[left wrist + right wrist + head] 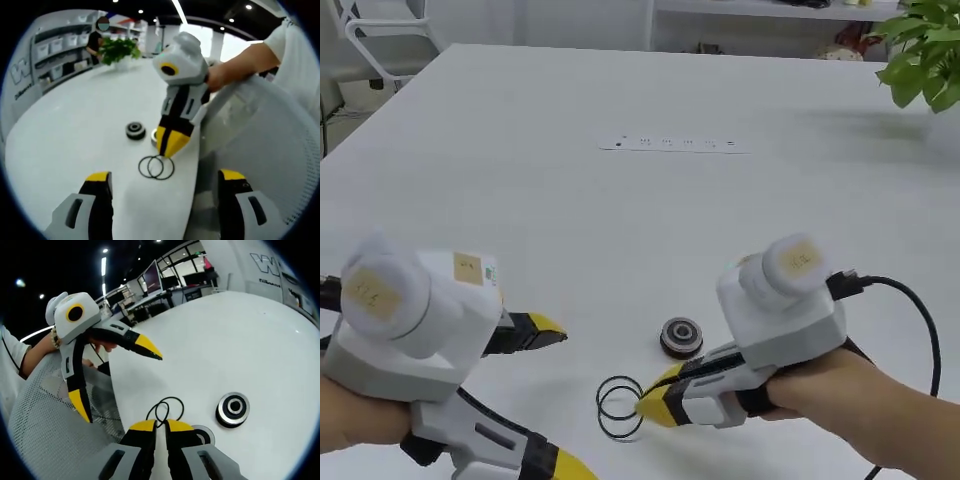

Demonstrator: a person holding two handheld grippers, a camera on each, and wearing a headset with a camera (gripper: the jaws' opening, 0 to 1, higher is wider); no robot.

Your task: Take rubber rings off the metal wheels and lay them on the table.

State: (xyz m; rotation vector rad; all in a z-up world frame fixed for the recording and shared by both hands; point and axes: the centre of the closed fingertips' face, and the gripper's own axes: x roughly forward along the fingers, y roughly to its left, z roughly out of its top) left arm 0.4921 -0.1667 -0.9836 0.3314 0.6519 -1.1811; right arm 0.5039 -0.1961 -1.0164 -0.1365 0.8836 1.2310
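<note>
Rubber rings (620,407): two thin black loops lying flat on the white table (640,220), near its front edge. They overlap, so the pair reads as one elongated figure. In the head view its long axis runs from near us to far, roughly square to the line of the right gripper (644,408). Each loop faces straight up.

Right gripper: enters the head view from the right, held low, yellow tips pointing left and touching the rim of the rings. In the right gripper view we see its jaws drawn together with only a thin slit between them. A strand of ring runs up to that slit, but we cannot tell whether it is pinched or merely touched.

Left gripper (565,398): jaws spread wide with nothing between them, left of the rings and apart from them. In the left gripper view the table edge passes between its two jaws, with the rings just ahead.

Metal wheel (681,337): lies flat just beyond the right gripper, bore facing up, near the rings but not touching them. We note a second wheel (204,434), half hidden beside that gripper's jaw in the right gripper view, close to the rings.

Farther off: a row of sockets (675,143) set in the tabletop, and a potted plant (925,55) at the far right corner
</note>
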